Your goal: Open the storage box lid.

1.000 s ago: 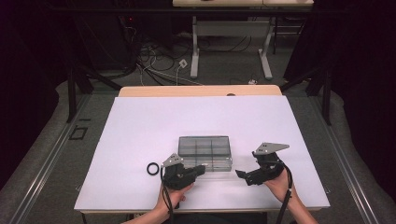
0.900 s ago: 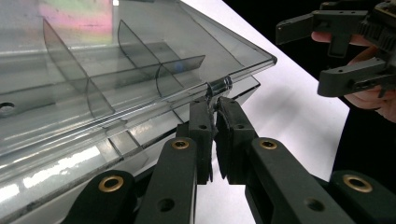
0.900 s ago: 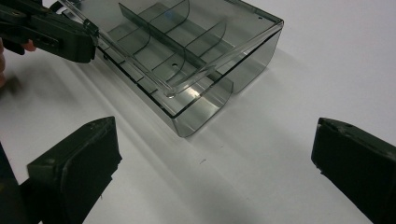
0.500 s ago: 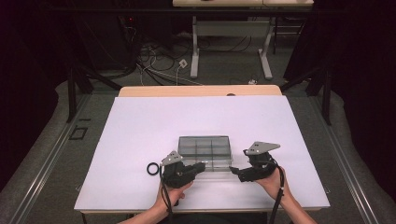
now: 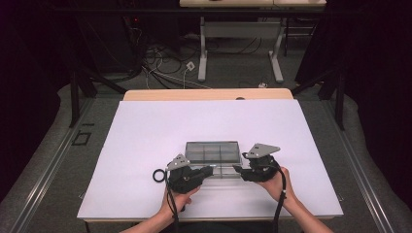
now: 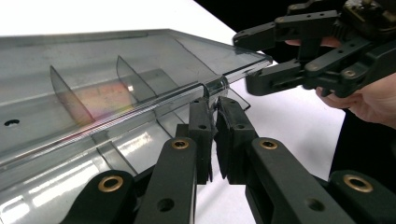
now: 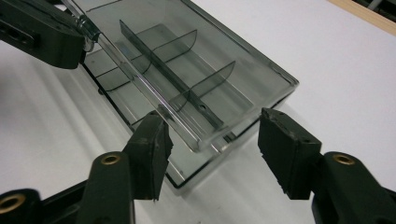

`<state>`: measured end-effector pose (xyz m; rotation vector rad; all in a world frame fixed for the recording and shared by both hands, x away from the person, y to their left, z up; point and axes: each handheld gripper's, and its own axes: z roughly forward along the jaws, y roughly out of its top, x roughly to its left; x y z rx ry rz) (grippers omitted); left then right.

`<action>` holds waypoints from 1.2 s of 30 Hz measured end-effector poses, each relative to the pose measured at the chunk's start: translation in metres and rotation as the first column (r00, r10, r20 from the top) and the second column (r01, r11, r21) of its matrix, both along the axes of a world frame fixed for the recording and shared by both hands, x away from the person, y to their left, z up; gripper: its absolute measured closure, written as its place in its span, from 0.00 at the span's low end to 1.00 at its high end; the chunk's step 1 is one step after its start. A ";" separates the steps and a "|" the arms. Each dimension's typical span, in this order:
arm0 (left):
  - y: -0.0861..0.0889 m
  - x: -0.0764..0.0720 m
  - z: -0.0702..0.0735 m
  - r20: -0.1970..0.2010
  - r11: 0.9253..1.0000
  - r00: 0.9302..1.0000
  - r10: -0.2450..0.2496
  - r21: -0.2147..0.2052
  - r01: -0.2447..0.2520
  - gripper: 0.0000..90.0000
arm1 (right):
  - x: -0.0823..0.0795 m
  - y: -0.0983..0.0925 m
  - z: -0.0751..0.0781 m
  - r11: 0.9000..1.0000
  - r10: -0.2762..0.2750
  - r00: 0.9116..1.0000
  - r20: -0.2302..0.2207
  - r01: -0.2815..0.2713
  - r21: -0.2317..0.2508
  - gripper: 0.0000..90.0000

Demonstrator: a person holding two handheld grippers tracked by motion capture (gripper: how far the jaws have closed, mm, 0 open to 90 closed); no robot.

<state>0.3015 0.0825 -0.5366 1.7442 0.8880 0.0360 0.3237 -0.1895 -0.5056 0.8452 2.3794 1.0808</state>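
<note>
Jaws pinch the clear, smoky plastic box [image 6: 116,93]'s ridged latch tab.

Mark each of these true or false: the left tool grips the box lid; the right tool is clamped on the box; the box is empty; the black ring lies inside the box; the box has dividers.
1. The left tool grips the box lid's tab. True.
2. The right tool is clamped on the box. False: its jaws have just been closing, with the lid's corner between them, but the pads stand apart from it.
3. The box is empty. True, as far as its compartments show.
4. The black ring lies inside the box. False: it lies on the table, beside the left tool.
5. The box has dividers. True.
</note>
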 end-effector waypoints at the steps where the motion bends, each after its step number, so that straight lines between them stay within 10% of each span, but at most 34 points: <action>1: -0.001 0.000 0.001 0.004 1.000 1.000 0.009 -0.003 -0.009 0.94 | 0.001 0.002 0.000 1.000 -0.007 1.000 0.002 0.007 0.000 0.50; 17: 0.001 0.001 0.005 0.008 0.998 1.000 -0.016 0.053 0.015 0.86 | 0.000 0.004 0.000 0.999 -0.033 0.998 0.050 0.033 0.012 0.55; 26: 0.007 -0.010 0.009 -0.020 0.991 0.999 -0.026 0.133 0.028 0.50 | 0.000 0.004 -0.001 0.999 -0.038 0.998 0.048 0.037 0.021 0.56; 36: 0.025 -0.018 0.025 0.062 0.966 0.998 -0.015 0.258 -0.001 0.25 | 0.000 0.003 0.001 0.999 -0.034 0.998 0.047 0.033 0.015 0.56</action>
